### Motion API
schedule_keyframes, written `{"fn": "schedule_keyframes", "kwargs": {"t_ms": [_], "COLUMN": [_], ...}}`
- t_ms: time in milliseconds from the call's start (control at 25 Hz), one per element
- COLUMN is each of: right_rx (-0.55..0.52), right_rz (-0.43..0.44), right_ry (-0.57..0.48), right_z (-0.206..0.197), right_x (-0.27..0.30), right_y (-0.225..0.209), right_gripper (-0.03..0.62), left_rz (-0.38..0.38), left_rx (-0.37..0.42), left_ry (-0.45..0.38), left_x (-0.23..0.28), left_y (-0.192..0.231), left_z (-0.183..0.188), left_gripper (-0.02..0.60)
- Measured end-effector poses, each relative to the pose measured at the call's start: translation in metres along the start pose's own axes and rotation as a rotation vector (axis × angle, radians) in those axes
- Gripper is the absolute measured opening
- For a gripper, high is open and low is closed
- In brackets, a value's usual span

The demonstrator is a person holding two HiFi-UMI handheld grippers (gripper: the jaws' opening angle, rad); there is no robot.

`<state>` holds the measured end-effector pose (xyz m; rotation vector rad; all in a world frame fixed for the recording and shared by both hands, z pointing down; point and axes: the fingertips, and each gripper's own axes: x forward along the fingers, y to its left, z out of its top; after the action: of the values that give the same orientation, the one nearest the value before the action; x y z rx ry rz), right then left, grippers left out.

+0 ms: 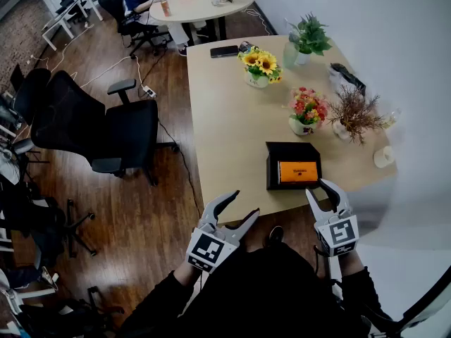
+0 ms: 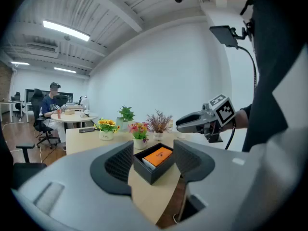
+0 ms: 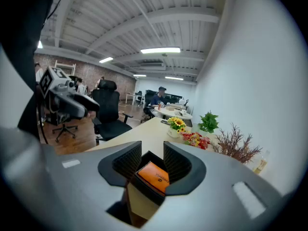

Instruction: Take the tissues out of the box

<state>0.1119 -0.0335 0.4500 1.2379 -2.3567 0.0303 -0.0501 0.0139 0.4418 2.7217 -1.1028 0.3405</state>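
Note:
A black open box (image 1: pixel 292 150) lies near the front edge of the light wooden table (image 1: pixel 225 118), with an orange tissue pack (image 1: pixel 298 172) inside it. My left gripper (image 1: pixel 246 203) hovers off the table's front edge, left of the box, open and holding nothing. My right gripper (image 1: pixel 316 189) hangs just in front of the box, open too. In the left gripper view the box (image 2: pixel 150 171) and the pack (image 2: pixel 159 156) show beyond the gap of the left gripper (image 2: pixel 154 161). The right gripper (image 3: pixel 148 163) frames the pack (image 3: pixel 154 175) likewise.
A sunflower pot (image 1: pixel 258 67), a pink flower pot (image 1: pixel 306 113), a green plant (image 1: pixel 307 39) and dried twigs (image 1: pixel 352 115) stand behind the box. A phone (image 1: pixel 223 51) lies at the far end. A black office chair (image 1: pixel 99 129) stands left. A person sits at a round table (image 1: pixel 201 4).

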Motion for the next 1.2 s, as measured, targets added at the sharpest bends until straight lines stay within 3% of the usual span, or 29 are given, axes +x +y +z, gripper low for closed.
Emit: {"fn": "schedule_keyframes", "kwargs": {"t_ms": [160, 320, 480, 640, 960, 1200], "right_rx": [-0.083, -0.121, -0.167, -0.241, -0.300, -0.328], "right_rz": [0.025, 0.102, 0.182, 0.269, 0.420, 0.490], "right_ry": [0.068, 0.165, 0.223, 0.259, 0.363, 0.440], "right_z": [-0.018, -0.041, -0.057, -0.066, -0.097, -0.117], "right_x": [0.014, 0.032, 0.052, 0.077, 0.114, 0.125], "right_y": [-0.002, -0.006, -0.020, -0.035, -0.043, -0.043], "right_gripper": [0.215, 0.312, 0.332, 0.339, 0.356, 0.356], "left_rz": [-0.063, -0.097, -0.111, -0.130, -0.146, -0.207], "left_rx": [0.062, 0.120, 0.156, 0.170, 0.259, 0.308], "left_ry": [0.071, 0.129, 0.187, 0.325, 0.501, 0.613], "left_x": [0.019, 0.046, 0.086, 0.134, 0.203, 0.234], "left_y": [0.014, 0.019, 0.017, 0.014, 0.016, 0.013], "left_z": [-0.008, -0.008, -0.007, -0.031, -0.064, -0.084], "left_gripper": [0.293, 0.318, 0.335, 0.385, 0.385, 0.385]}}
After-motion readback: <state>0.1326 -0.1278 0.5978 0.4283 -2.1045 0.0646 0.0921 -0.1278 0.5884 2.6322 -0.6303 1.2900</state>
